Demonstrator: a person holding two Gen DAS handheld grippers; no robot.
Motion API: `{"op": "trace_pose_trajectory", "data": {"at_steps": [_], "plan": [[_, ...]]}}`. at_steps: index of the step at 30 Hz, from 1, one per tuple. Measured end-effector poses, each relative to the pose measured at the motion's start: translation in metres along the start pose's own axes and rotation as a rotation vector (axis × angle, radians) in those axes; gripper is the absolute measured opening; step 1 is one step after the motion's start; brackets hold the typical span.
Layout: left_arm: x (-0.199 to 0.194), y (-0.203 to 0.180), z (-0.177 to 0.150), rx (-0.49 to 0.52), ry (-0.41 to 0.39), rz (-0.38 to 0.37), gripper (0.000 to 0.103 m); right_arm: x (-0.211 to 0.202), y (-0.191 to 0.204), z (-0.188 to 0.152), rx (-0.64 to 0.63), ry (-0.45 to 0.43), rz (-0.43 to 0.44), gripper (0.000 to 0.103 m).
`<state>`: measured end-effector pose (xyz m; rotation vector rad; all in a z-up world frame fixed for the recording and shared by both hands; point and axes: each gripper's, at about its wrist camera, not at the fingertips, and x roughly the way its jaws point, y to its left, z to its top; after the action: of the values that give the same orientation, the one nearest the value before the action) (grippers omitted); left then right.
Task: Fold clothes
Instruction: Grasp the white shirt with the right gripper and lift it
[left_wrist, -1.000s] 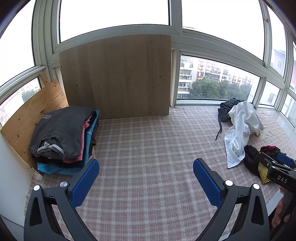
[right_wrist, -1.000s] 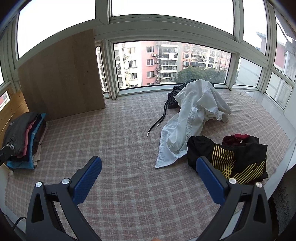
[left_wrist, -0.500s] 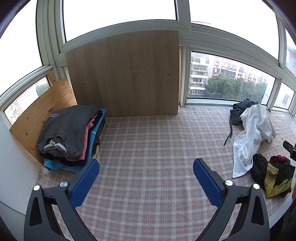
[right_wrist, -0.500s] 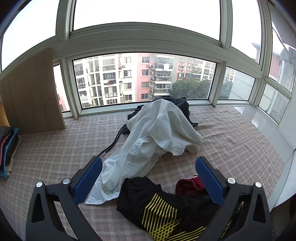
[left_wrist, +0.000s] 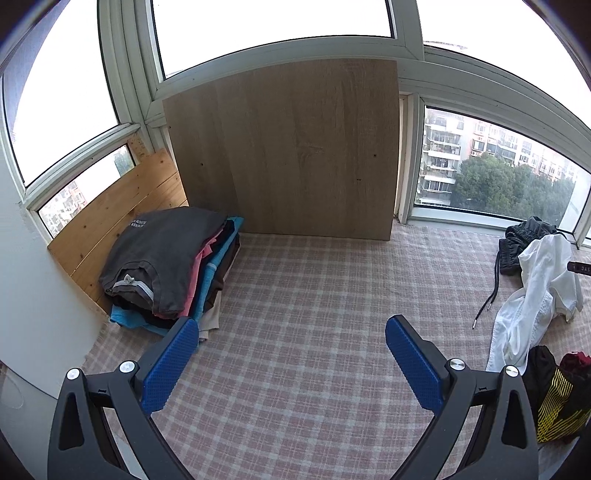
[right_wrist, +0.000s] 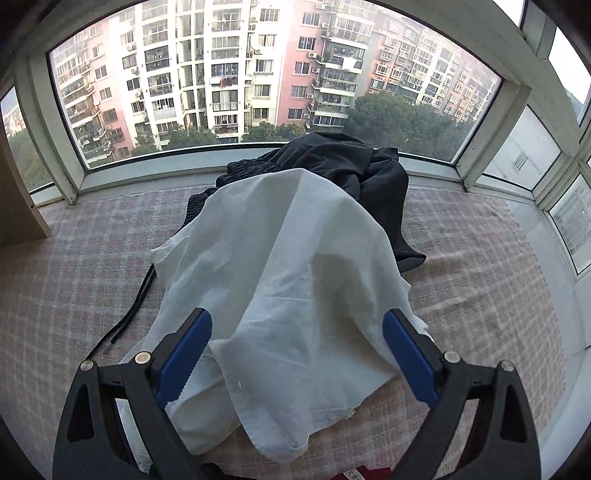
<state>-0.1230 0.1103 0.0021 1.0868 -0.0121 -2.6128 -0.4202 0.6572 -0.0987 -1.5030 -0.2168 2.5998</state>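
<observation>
Both grippers' fingers spread: right gripper (right_wrist: 295, 354) over white shirt (right_wrist: 291, 295), black garment (right_wrist: 354, 173) at 12; left gripper (left_wrist: 291, 358) with folded stack (left_wrist: 166, 266) at 10.

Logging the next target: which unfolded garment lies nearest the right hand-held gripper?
The white garment, lying between the open right hand-held gripper fingers; the black garment lies behind it.

- checked cloth (left_wrist: 303, 332): pink, grey and white plaid
- white shirt (right_wrist: 295, 288): plain white, faint yellowish patch
- black garment (right_wrist: 369, 173) behind it: plain black
- black drawstring (right_wrist: 129, 317): black
- folded stack (left_wrist: 170, 266): dark grey tee with small white print on top, then pink, blue, brown, beige layers
- black shorts (left_wrist: 554, 402): black, yellow stripes
- fingers (left_wrist: 166, 369): blue textured pads, black frames
- wooden board (left_wrist: 288, 155): tan woodgrain
</observation>
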Motion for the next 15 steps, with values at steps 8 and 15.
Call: {"op": "trace_pose_trajectory", "data": {"at_steps": [8, 15], "plan": [[0.021, 0.000, 0.003, 0.005, 0.031, 0.030, 0.102, -0.030, -0.027, -0.021, 0.155, -0.040, 0.252, 0.006], [0.016, 0.017, 0.010, -0.003, -0.023, -0.005, 0.102, -0.206, 0.092, -0.058, -0.043, -0.245, 0.573, 0.006]]}}
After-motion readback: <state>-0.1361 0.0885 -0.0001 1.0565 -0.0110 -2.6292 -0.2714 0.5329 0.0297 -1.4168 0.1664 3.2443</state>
